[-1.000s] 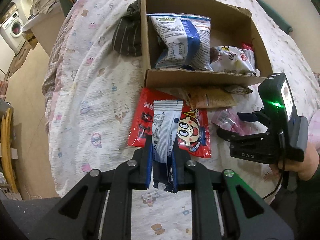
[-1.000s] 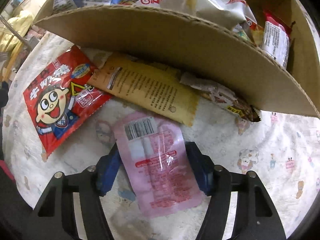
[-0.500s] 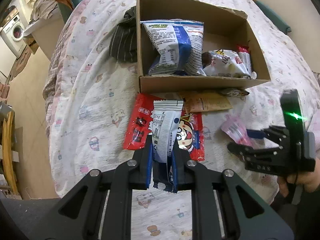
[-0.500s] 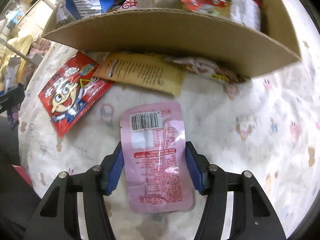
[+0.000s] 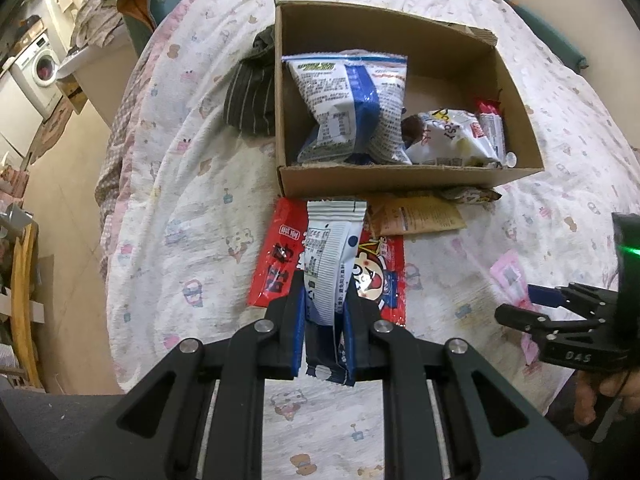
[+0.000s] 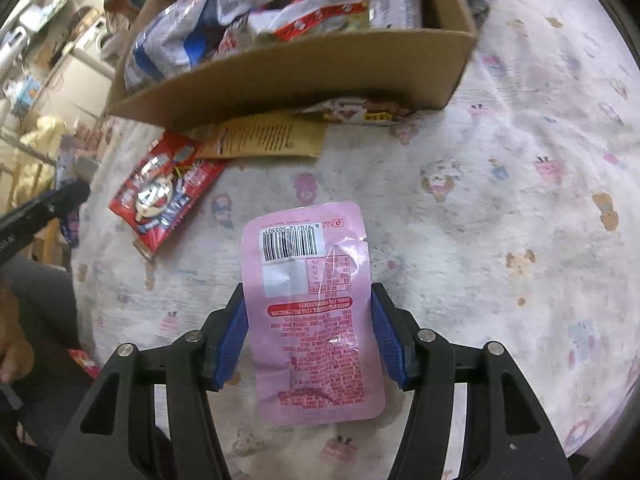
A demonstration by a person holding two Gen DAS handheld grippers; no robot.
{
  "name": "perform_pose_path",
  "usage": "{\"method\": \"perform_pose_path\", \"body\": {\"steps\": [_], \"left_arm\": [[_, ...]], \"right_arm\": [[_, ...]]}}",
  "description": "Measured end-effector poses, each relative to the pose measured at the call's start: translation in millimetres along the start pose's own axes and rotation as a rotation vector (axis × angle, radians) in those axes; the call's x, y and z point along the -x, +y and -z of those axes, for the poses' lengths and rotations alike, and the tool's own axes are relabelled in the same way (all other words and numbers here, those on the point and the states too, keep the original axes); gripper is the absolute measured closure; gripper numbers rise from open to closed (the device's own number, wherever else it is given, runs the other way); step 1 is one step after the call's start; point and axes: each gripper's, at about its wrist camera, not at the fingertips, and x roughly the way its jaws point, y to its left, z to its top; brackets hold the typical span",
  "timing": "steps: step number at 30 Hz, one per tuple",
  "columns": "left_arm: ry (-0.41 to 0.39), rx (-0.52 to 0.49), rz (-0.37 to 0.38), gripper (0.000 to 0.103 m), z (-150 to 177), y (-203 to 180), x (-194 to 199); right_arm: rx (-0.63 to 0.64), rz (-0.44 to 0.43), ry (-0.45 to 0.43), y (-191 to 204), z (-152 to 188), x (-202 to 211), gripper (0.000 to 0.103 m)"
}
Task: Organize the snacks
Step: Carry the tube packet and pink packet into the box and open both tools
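My left gripper (image 5: 325, 292) is shut on a white and blue snack packet (image 5: 328, 248), held above a red cartoon packet (image 5: 276, 268) that lies on the bed. My right gripper (image 6: 308, 292) is shut on a pink packet (image 6: 312, 300) by its two side edges, barcode end pointing away, lifted off the sheet. In the left wrist view the right gripper (image 5: 520, 304) and the pink packet (image 5: 510, 276) sit at the far right. The cardboard box (image 5: 400, 184) stands beyond both and holds several snack bags. A yellow packet (image 6: 268, 138) lies against its front wall.
A wrapped bar (image 6: 360, 112) lies half under the box front. A dark striped cloth (image 5: 250, 96) rests at the box's left side. The bed's patterned sheet (image 5: 192, 200) drops to the floor on the left, where a washing machine (image 5: 40, 68) stands far off.
The right gripper closed in on the pink packet, raised it off the sheet and drew back from the box, rolling as it went. The left gripper kept its hold and stayed put.
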Motion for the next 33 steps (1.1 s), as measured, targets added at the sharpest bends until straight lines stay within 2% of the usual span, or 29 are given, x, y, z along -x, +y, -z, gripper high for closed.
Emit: {"method": "perform_pose_path", "body": {"steps": [6,9,16,22,33], "left_arm": [[-0.008,0.025,-0.016,0.090,-4.7,4.9,5.5],[-0.039,0.036,-0.007,0.090,-13.7,7.4,16.3],[-0.081,0.006,0.026,0.090,-37.0,-6.9,26.8],[-0.111,-0.010,0.034,0.090,-82.3,-19.6,25.8],[-0.118,-0.093,0.063,0.090,-174.6,-70.3,-10.7]], "right_arm": [[-0.023,-0.045,-0.067,5.4,-0.2,27.9,0.043],[-0.013,-0.058,-0.112,11.5,-4.6,44.7,0.043],[-0.015,-0.057,-0.218,24.4,-35.4,71.2,0.043],[-0.070,-0.052,-0.321,22.4,-68.6,86.6,0.042],[-0.157,-0.050,-0.389,-1.6,-137.5,86.0,0.042]]}}
